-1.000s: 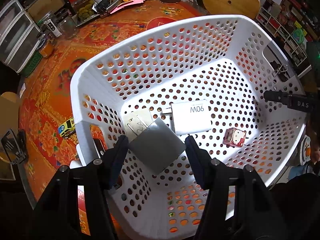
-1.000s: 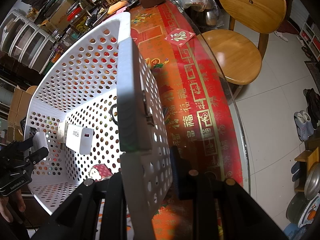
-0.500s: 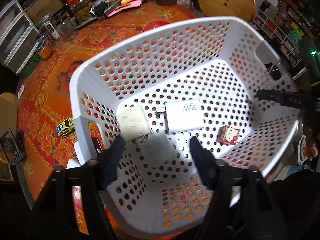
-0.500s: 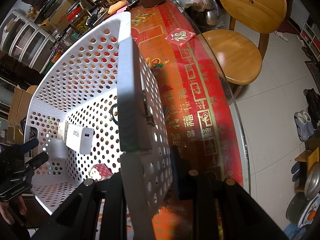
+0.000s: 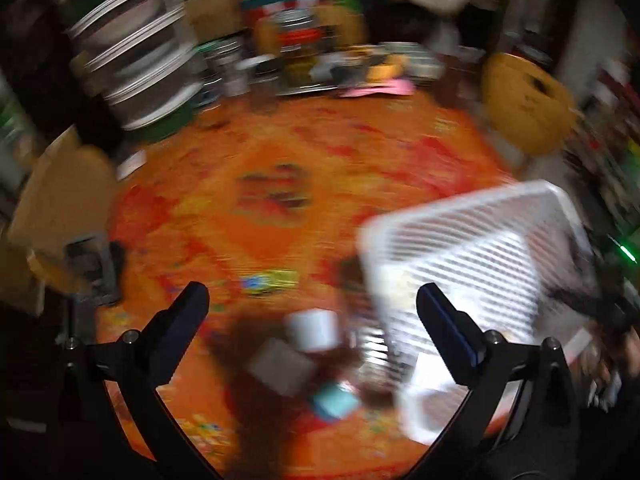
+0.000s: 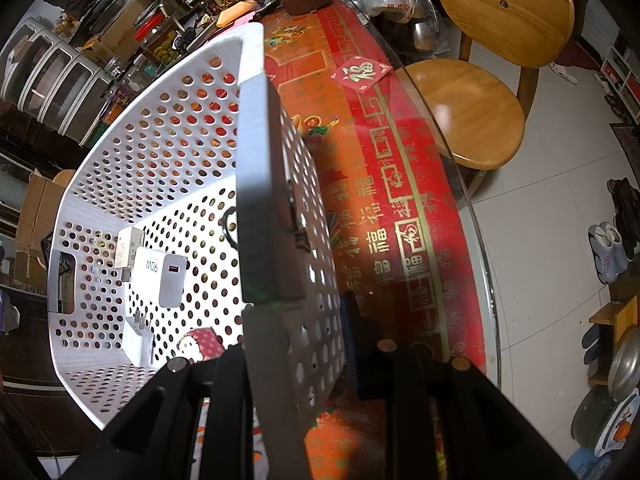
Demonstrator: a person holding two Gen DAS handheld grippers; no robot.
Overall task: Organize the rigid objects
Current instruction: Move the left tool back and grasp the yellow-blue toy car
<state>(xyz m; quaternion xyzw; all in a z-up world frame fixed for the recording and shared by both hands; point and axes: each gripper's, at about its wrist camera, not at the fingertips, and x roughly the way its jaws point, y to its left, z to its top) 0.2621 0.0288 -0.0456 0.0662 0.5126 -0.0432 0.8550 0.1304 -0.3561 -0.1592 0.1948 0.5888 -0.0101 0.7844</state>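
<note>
Here, seeing in the right wrist view the right gripper (image 6: 296,344) at the lower middle of the frame, closing its two fingers on the near wall of the white perforated basket (image 6: 160,152), one finger inside and one outside the wall. Filling the left half of that frame, the basket standing on the red and orange tablecloth (image 6: 400,208). Lying on the basket floor at the left: a white charger marked 90W (image 6: 160,276), a cream-coloured plug adapter (image 6: 128,246) just beside it toward the upper left, a smaller white plug adapter (image 6: 138,340) with its prongs pointing up, lower in the frame, and a small red and white cartoon block (image 6: 202,346) near it, at the lower middle. Showing at the upper right a wooden chair (image 6: 472,100) beside the table edge.

Showing in the left wrist view, heavily blurred, the left gripper (image 5: 312,304) at the bottom of the frame with its fingers spread wide and gripping nothing. Appearing between them, on the cloth: a white blurred object (image 5: 314,330), a grey one (image 5: 280,364) below it, a light blue one (image 5: 334,400) lower still; not possible to tell what these are. Lying a little above, a small yellow and blue toy car (image 5: 270,282). Appearing again at the right of this frame, the basket (image 5: 472,240).
</note>
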